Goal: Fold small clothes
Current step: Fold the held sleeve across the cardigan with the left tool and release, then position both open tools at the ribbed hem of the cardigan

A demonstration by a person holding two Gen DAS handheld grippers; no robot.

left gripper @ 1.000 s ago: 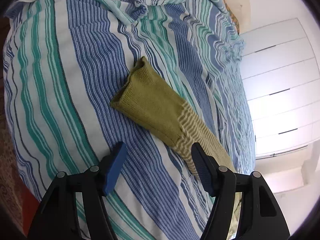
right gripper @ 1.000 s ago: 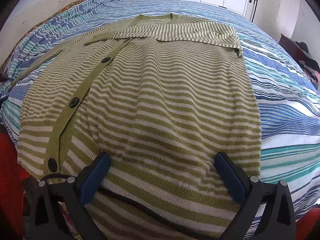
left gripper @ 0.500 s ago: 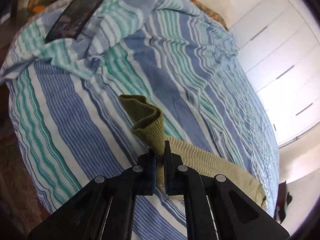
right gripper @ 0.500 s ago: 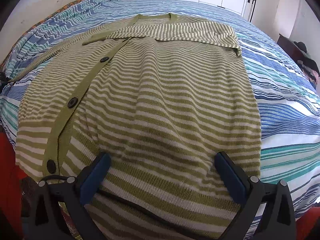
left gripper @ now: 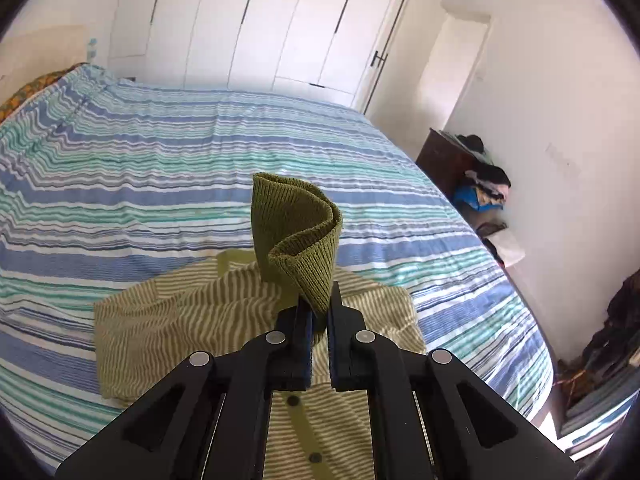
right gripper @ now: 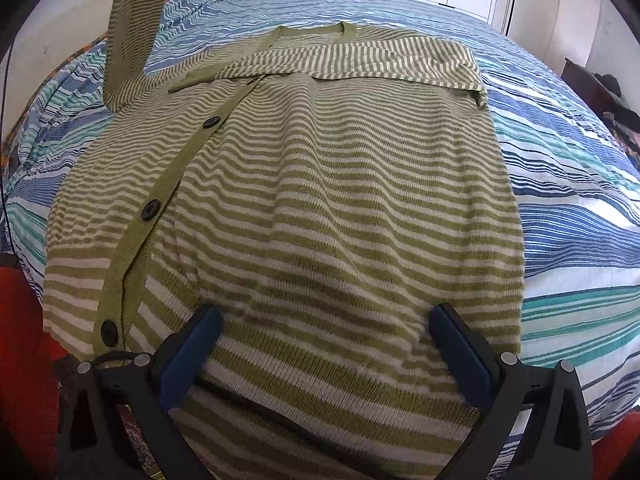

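step: second sleeve fold | left hand-held gripper (left gripper: 318,312) clamped on sleeve cuff (left gripper: 298,236), raised above cardigan (right gripper: 304,200) on bed (right gripper: 560,184) | right hand-held gripper (right gripper: 324,340) apart over hem | next: lay sleeve across chest

We take the bed with its blue, teal and white striped cover (left gripper: 160,184) as our landmark. Beyond its far edge we see a wall of white wardrobe doors (left gripper: 256,28). To its right stands a dark wooden cabinet (left gripper: 442,160) heaped with clothes (left gripper: 486,184). At its far left corner we note an orange patterned cloth (left gripper: 28,92).
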